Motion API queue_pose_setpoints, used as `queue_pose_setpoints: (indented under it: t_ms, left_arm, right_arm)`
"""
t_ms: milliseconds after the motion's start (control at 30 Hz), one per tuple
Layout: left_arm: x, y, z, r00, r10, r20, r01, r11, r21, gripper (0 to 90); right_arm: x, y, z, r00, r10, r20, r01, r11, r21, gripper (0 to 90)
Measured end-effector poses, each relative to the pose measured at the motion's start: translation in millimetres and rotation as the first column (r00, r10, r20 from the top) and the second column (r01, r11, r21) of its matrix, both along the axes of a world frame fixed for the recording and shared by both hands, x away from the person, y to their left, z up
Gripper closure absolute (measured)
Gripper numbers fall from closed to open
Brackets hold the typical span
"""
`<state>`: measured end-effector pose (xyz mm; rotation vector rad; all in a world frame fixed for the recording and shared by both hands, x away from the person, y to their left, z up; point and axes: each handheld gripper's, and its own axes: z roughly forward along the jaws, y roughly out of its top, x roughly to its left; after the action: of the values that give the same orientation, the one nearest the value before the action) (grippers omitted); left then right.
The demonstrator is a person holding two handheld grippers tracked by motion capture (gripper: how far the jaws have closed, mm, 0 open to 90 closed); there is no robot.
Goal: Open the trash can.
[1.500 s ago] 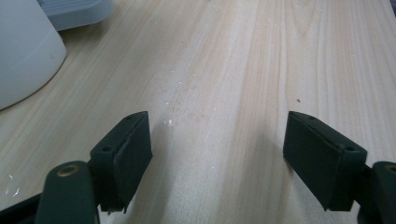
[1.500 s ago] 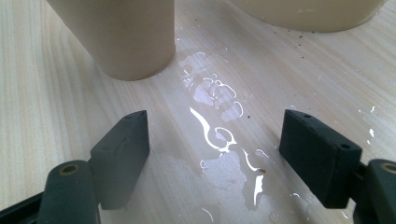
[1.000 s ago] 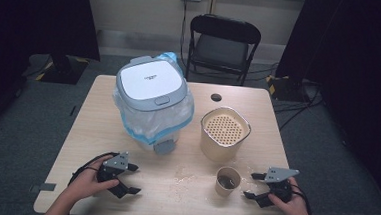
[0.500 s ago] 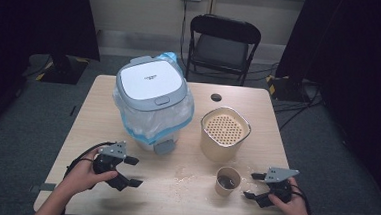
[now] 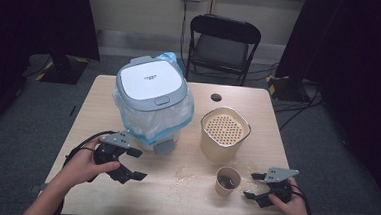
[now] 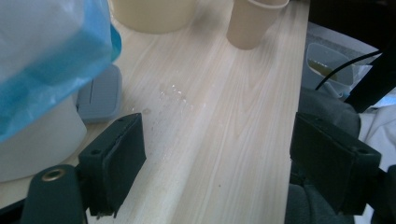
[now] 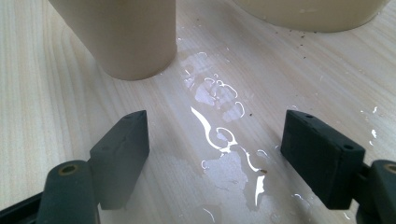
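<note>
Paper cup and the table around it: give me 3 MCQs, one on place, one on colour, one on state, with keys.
1. Where does the paper cup stand?
A. on the lid of the bin
B. on the table, between the strainer tub and the right gripper
C. on the chair

2. What colour is the bag lining the lidded bin?
A. blue
B. red
C. black

3. How is the right gripper?
A. shut on the cup
B. shut on the bag
C. open, holding nothing

Key: 1 B, the high view shows the cup in front of the tub, just left of that gripper. 2 A, blue plastic hangs below the lid. 3 C, the right gripper view shows wet tabletop between the spread jaws.
</note>
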<state>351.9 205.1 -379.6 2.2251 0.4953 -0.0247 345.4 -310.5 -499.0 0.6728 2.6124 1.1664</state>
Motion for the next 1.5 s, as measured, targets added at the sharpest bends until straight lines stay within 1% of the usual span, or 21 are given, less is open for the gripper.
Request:
queue_pose_setpoints:
  t_ms: [33,167,267,300,400,467,533,600,700,767,867,967,1100,1133,1200,1233,1267,1367,1500]
  left_arm:
    - [0.2,-0.2,2.6,1.0000,-0.003,-0.003,0.003,1.0000,-0.002,17.8]
    - [0.6,-0.3,13.1,1.0000,0.005,-0.004,-0.005,0.9998,0.020,17.7]
    - [1.6,0.0,20.9,0.9999,0.015,-0.008,-0.015,0.9997,0.017,17.7]
    - [2.0,-0.2,22.2,0.9999,0.011,-0.006,-0.011,0.9999,0.006,17.8]
    - [2.4,-0.8,29.5,0.9999,0.011,0.003,-0.011,0.9997,0.020,17.8]
    - [3.0,-0.8,33.7,0.9998,0.019,-0.011,-0.019,0.9997,0.018,17.8]
    - [4.3,-1.0,39.0,0.9998,0.019,-0.009,-0.019,0.9995,0.026,17.8]
    - [4.8,-1.8,44.3,0.9997,0.025,-0.004,-0.025,0.9995,0.022,17.8]
    - [6.3,-3.4,53.3,0.9998,0.018,0.002,-0.018,0.9998,0.005,17.8]
    - [6.8,-4.7,58.0,0.9997,0.024,0.007,-0.024,0.9996,0.012,17.9]
    - [8.5,-6.2,64.6,0.9998,0.016,0.014,-0.016,0.9997,0.016,17.9]
    - [9.8,-7.5,70.9,0.9997,0.012,0.021,-0.011,0.9999,-0.007,17.9]
    - [13.1,-9.6,80.5,0.9996,0.003,0.027,-0.003,1.0000,0.002,18.3]
    - [13.4,-10.5,82.9,0.9995,0.008,0.031,-0.008,1.0000,-0.002,18.3]
    - [15.0,-11.7,88.0,0.9994,0.003,0.034,-0.003,0.9999,-0.010,18.1]
    - [15.8,-11.9,90.9,0.9992,0.000,0.039,0.000,1.0000,-0.003,18.1]
    - [16.3,-12.9,93.4,0.9991,0.003,0.042,-0.003,0.9999,-0.011,18.1]
    - [18.9,-14.8,100.5,0.9992,0.005,0.040,-0.004,0.9998,-0.022,17.8]
    - [24.6,-18.0,108.6,0.9991,0.003,0.042,-0.002,0.9999,-0.016,17.8]
  right_arm:
    - [0.0,0.0,0.0,1.0000,0.000,0.000,0.000,1.000,0.000,23.0]
    - [0.0,0.0,0.0,1.0000,0.000,0.000,0.000,1.000,0.000,23.0]
    - [0.0,0.0,0.0,1.0000,0.000,0.000,0.000,1.000,0.000,23.0]
    - [0.0,0.0,0.0,1.0000,0.000,0.000,0.000,1.000,0.000,23.0]
    - [0.0,0.0,0.0,1.0000,0.000,0.000,0.000,1.000,0.000,23.0]
    - [0.0,0.0,0.0,1.0000,0.000,0.000,0.000,1.000,0.000,23.0]
    - [0.0,0.0,0.0,1.0000,0.000,0.000,0.000,1.000,0.000,23.0]
    - [0.0,0.0,0.0,1.0000,0.000,0.000,0.000,1.000,0.000,23.1]
    - [0.0,0.0,0.0,1.0000,0.000,0.000,0.000,1.000,0.000,23.0]
    - [0.0,0.0,0.0,1.0000,0.000,0.000,0.000,1.000,0.000,23.0]
    - [0.0,0.0,0.0,1.0000,0.000,0.000,0.000,1.000,0.000,23.0]
    - [0.0,0.0,0.0,1.0000,0.000,0.000,0.000,1.000,0.000,23.0]
    - [0.0,0.0,0.0,1.0000,0.000,0.000,0.000,1.000,0.000,23.0]
    - [0.0,0.0,0.0,1.0000,0.000,0.000,0.000,1.000,0.000,23.0]
    - [-0.1,0.0,0.0,1.0000,0.000,0.000,0.000,1.000,0.000,23.0]
    - [-0.1,0.0,0.0,1.0000,0.000,0.000,0.000,1.000,0.000,23.0]
    - [0.0,0.0,0.0,1.0000,0.000,0.001,0.000,1.000,0.000,23.0]
    - [-0.1,0.0,0.0,1.0000,0.000,0.000,0.000,1.000,0.000,23.0]
    - [-0.1,0.1,0.0,1.0000,-0.002,0.001,0.002,1.000,0.001,23.0]
